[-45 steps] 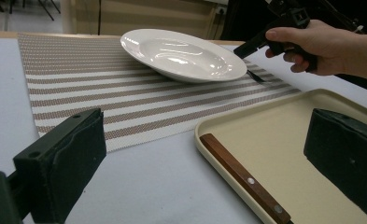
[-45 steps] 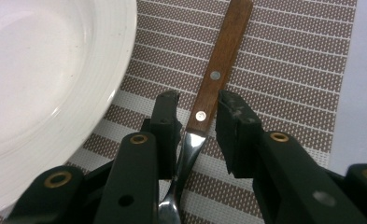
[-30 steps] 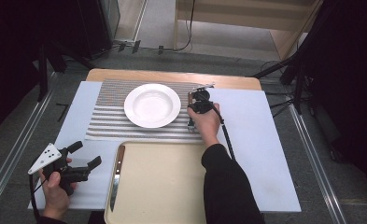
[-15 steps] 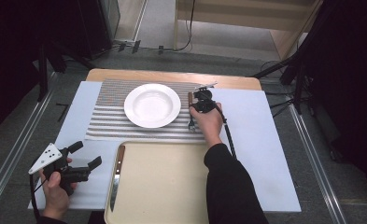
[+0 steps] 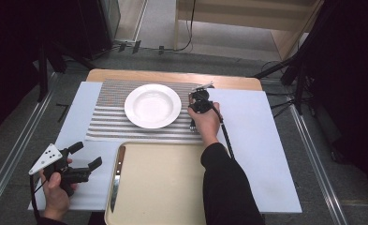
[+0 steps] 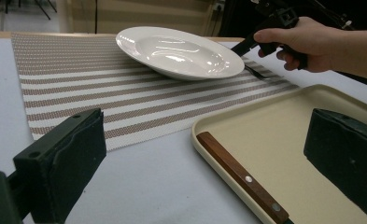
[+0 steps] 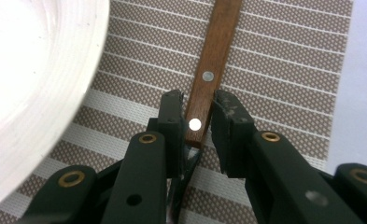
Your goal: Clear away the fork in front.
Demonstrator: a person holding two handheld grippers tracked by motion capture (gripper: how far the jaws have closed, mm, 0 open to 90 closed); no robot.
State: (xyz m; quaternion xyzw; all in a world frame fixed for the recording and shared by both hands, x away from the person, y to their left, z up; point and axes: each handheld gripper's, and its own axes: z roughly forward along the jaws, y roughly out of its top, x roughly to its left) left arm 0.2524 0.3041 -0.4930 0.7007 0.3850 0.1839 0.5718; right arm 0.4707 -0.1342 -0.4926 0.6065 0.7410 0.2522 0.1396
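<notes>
Wooden-handled fork [image 7: 208, 79] lies on the striped mat [image 7: 284, 70] beside the plate [image 7: 27, 88] — right gripper [image 7: 197, 122] clamped on its handle, unmoved — placement nearly done, release pending.

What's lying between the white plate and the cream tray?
In the left gripper view, striped placemat and then bare white table cover separate the white plate from the cream tray; nothing else lies there.

The fork [image 7: 204, 88] head sits hidden under the fingers [image 7: 172, 122] (tines probably).
</notes>
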